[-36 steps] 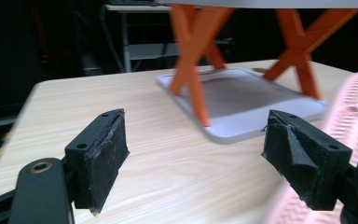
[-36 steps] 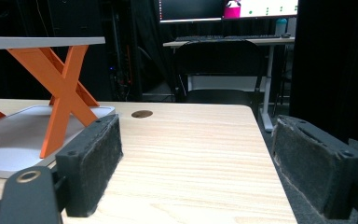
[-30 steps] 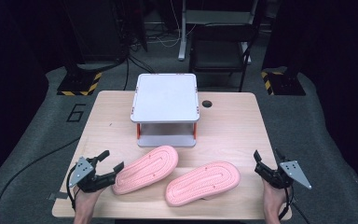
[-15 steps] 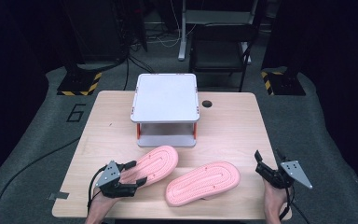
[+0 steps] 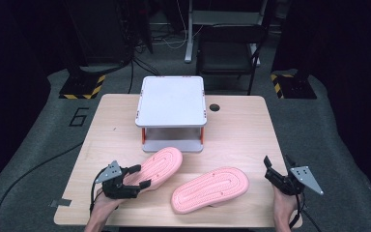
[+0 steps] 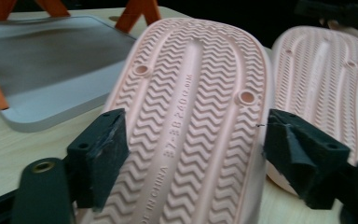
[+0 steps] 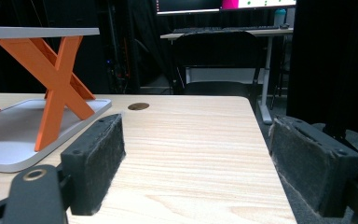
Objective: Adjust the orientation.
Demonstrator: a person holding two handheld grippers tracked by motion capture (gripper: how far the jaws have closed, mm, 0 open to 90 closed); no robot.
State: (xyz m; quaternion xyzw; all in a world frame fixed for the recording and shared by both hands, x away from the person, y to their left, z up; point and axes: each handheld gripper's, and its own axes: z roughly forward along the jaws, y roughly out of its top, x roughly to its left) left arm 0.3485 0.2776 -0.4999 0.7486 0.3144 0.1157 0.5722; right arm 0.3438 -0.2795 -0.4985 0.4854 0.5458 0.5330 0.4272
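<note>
Two pink slippers lie sole-up on the wooden table (image 5: 241, 130): one (image 5: 164, 163) at front left, the other (image 5: 212, 188) at front centre. My left gripper (image 5: 142, 176) straddles the heel end of the left slipper (image 6: 191, 84). Its jaws have just been opening, and the zigzag sole lies between the pads with the slipper resting on the table. The second slipper (image 6: 321, 70) lies just beyond it. My right gripper (image 5: 276, 162) is open near the table's front right corner, pointing away over bare wood, and nothing is between its pads (image 7: 93, 158).
A white two-tier rack (image 5: 171, 100) with orange cross legs (image 7: 58, 79) stands at the back centre, its lower shelf (image 6: 42, 60) close to the left slipper's toe. A cable hole (image 5: 215, 107) is beside it. A dark chair (image 5: 227, 48) stands behind the table.
My left gripper has moved right and forward from the table's front left onto the left slipper's heel, which now lies between its jaws. The right gripper and both slippers have stayed put.
</note>
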